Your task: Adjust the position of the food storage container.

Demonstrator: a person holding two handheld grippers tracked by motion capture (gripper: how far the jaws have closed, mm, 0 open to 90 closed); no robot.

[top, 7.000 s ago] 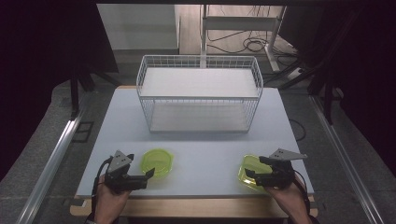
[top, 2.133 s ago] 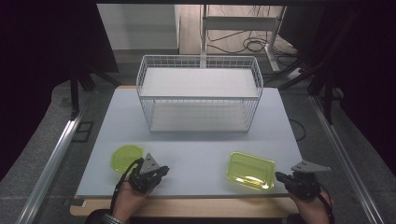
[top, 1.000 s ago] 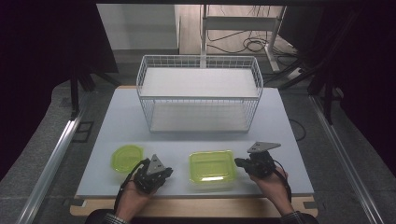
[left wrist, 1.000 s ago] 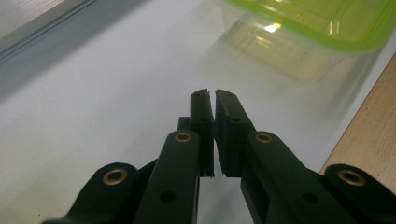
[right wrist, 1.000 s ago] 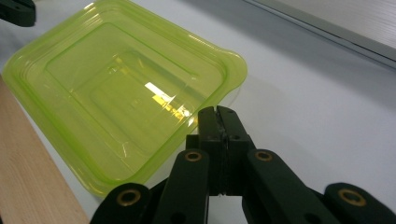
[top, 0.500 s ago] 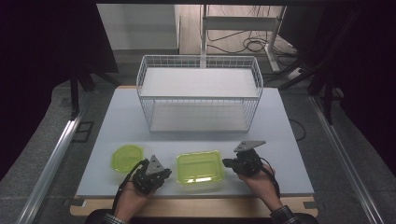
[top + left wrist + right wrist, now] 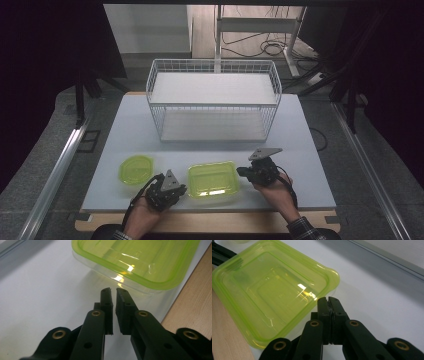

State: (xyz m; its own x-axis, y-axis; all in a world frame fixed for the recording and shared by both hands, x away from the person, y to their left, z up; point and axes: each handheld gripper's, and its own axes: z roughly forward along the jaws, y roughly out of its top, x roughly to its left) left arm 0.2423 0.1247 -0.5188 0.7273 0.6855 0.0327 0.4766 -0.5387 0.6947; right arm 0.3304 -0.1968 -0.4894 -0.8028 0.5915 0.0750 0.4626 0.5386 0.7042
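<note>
A square container with a lime-green lid (image 7: 212, 180) (image 7: 140, 262) (image 7: 274, 297) lies near the table's front edge, between my two grippers. My left gripper (image 7: 180, 189) (image 7: 113, 291) points at its left side from a short way off; its jaws are shut but for a thin slit that has just widened a little, with nothing between them. My right gripper (image 7: 241, 171) (image 7: 328, 300) is shut, with its tips against the lid's rim beside the corner tab. A round green container (image 7: 136, 169) sits to the left.
A white wire basket (image 7: 215, 100) stands at the back middle of the white table (image 7: 305, 135). A wooden strip (image 7: 210, 222) runs along the table's front edge, close under both hands. A person's hands hold the grippers from the bottom.
The right gripper has slid left along the front of the table, and the square container has moved left with it to the middle. The left gripper has stayed put.
</note>
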